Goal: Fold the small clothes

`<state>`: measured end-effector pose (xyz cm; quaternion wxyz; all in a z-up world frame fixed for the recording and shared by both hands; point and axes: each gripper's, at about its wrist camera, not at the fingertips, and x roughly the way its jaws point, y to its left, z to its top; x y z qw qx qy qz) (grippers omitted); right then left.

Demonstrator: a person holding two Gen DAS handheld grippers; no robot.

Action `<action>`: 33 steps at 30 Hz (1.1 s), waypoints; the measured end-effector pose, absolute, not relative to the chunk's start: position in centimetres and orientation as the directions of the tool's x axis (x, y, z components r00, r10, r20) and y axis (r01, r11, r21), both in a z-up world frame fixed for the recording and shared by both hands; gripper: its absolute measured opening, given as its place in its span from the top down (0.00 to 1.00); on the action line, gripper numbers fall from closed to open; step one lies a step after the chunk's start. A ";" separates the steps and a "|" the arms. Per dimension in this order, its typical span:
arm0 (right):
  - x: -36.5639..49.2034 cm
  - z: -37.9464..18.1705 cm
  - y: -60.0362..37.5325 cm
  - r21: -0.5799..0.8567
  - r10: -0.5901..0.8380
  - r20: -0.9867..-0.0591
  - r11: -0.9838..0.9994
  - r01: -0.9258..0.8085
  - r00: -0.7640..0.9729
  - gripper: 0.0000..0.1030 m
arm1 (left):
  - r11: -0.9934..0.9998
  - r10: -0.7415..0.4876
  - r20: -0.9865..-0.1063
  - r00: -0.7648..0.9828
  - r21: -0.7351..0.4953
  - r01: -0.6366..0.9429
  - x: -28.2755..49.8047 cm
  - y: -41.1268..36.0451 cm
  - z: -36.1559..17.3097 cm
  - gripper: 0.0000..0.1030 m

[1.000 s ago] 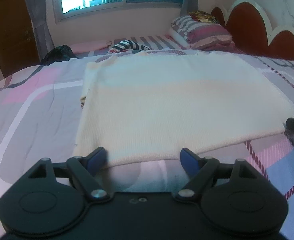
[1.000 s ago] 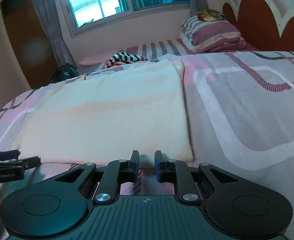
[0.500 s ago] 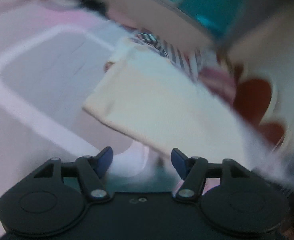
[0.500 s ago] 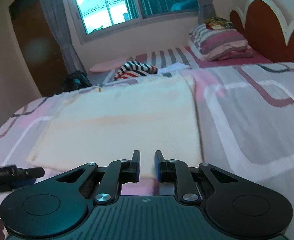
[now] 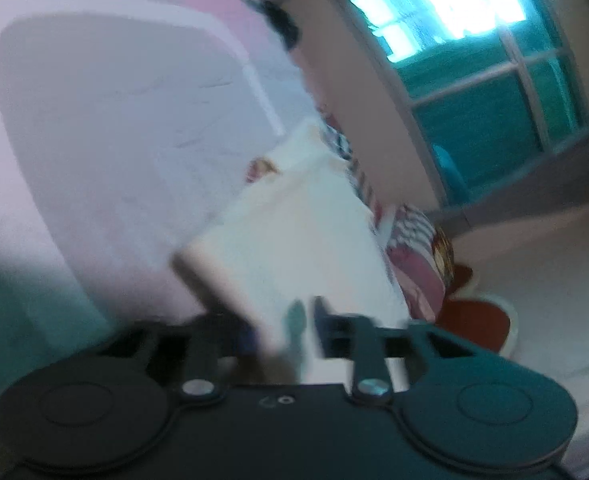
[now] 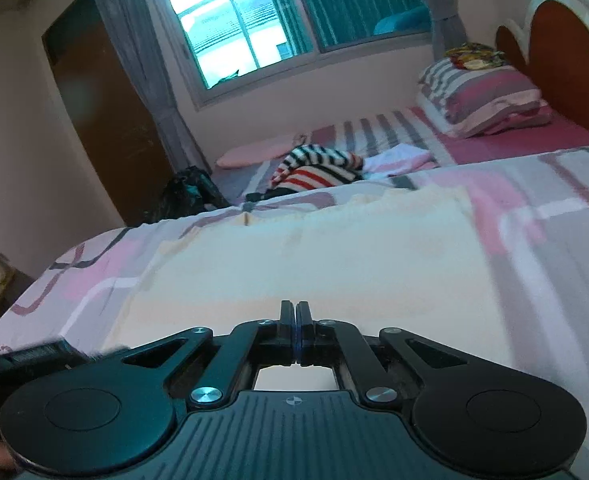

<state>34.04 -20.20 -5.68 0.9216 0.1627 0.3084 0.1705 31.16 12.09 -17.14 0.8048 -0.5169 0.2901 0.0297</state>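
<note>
Cream cloth flat on the bed

Right gripper pinched together at the cloth's near edge; left gripper blurred, its state unclear.

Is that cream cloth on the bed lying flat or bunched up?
Mostly flat: the cream cloth lies spread on the bedspread. Its near edge is hidden behind the right tool.

Cream knit garment lies spread flat on the bed, a broad, smooth rectangle. Its near edge sits right at the camera; the left wrist view is blurred and tilted.
</note>
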 end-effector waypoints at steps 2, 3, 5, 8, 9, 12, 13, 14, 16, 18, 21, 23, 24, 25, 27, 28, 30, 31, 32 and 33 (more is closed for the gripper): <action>35.3 -6.1 -19.4 0.408 0.423 -0.515 0.886 -0.221 0.745 1.00 | 0.413 -0.256 -0.473 0.843 -0.842 -0.347 31.4 12.3 -17.8 0.92; 36.1 -6.5 -18.9 0.412 0.429 -0.521 0.883 -0.223 0.738 1.00 | 0.433 -0.252 -0.475 0.843 -0.835 -0.341 31.5 12.1 -17.7 0.92; 37.1 -7.2 -18.3 0.423 0.439 -0.530 0.878 -0.223 0.726 1.00 | 0.475 -0.242 -0.480 0.843 -0.816 -0.328 31.5 11.7 -17.3 0.94; 38.3 -7.9 -17.4 0.446 0.462 -0.533 0.865 -0.228 0.709 1.00 | 0.464 -0.217 -0.455 0.864 -0.826 -0.319 30.5 11.8 -16.9 0.94; 38.6 -8.0 -17.1 0.454 0.472 -0.532 0.860 -0.233 0.703 1.00 | 0.461 -0.202 -0.441 0.875 -0.831 -0.312 30.2 11.8 -16.8 0.92; 39.8 -8.6 -16.3 0.451 0.471 -0.541 0.861 -0.233 0.697 1.00 | 0.462 -0.139 -0.433 0.891 -0.824 -0.328 30.0 12.1 -16.6 0.79; 40.3 -9.2 -16.1 0.443 0.462 -0.564 0.869 -0.221 0.684 1.00 | 0.452 -0.147 -0.433 0.889 -0.829 -0.329 30.2 12.3 -16.7 0.81; 40.6 -9.7 -16.0 0.438 0.455 -0.581 0.874 -0.213 0.675 1.00 | 0.451 -0.157 -0.443 0.883 -0.827 -0.335 30.7 12.4 -16.8 0.83; 40.6 -10.0 -16.2 0.448 0.461 -0.569 0.868 -0.214 0.681 1.00 | 0.454 -0.181 -0.463 0.868 -0.822 -0.344 31.3 12.6 -16.7 0.91; 40.1 -9.6 -16.4 0.443 0.457 -0.562 0.870 -0.216 0.689 1.00 | 0.445 -0.197 -0.471 0.860 -0.825 -0.350 31.6 13.1 -16.8 0.94; 40.3 -10.3 -16.3 0.453 0.462 -0.566 0.866 -0.210 0.683 1.00 | 0.472 -0.191 -0.473 0.860 -0.813 -0.341 32.0 13.0 -16.7 0.94; 40.4 -10.6 -16.6 0.470 0.468 -0.554 0.858 -0.205 0.688 1.00 | 0.502 -0.190 -0.465 0.865 -0.803 -0.322 31.9 12.7 -15.8 0.94; 40.5 -10.6 -16.7 0.480 0.473 -0.551 0.853 -0.202 0.688 1.00 | 0.530 -0.190 -0.463 0.865 -0.791 -0.307 31.9 12.5 -14.8 0.94; 40.5 -10.7 -16.9 0.494 0.481 -0.546 0.846 -0.200 0.686 1.00 | 0.562 -0.192 -0.452 0.871 -0.778 -0.280 31.9 12.2 -13.7 0.94; 40.5 -10.9 -17.3 0.520 0.496 -0.538 0.831 -0.195 0.681 1.00 | 0.665 -0.194 -0.445 0.874 -0.715 -0.216 32.5 11.0 -10.8 0.94; 40.4 -10.9 -17.5 0.524 0.499 -0.537 0.829 -0.195 0.680 1.00 | 0.701 -0.207 -0.440 0.874 -0.690 -0.181 32.9 10.3 -9.6 0.94; 40.3 -10.8 -17.7 0.529 0.502 -0.535 0.826 -0.194 0.680 1.00 | 0.761 -0.245 -0.416 0.876 -0.642 -0.092 34.0 8.4 -7.0 0.94; 40.3 -10.7 -18.0 0.548 0.509 -0.531 0.816 -0.183 0.678 1.00 | 0.785 -0.272 -0.413 0.869 -0.618 -0.047 34.6 7.4 -5.9 0.94; 40.3 -10.6 -18.5 0.574 0.516 -0.522 0.802 -0.168 0.679 1.00 | 0.811 -0.294 -0.411 0.863 -0.585 -0.003 35.1 6.2 -4.9 0.94; 40.1 -10.4 -19.6 0.610 0.523 -0.504 0.779 -0.145 0.687 1.00 | 0.832 -0.328 -0.413 0.850 -0.552 0.053 35.7 4.7 -4.0 0.95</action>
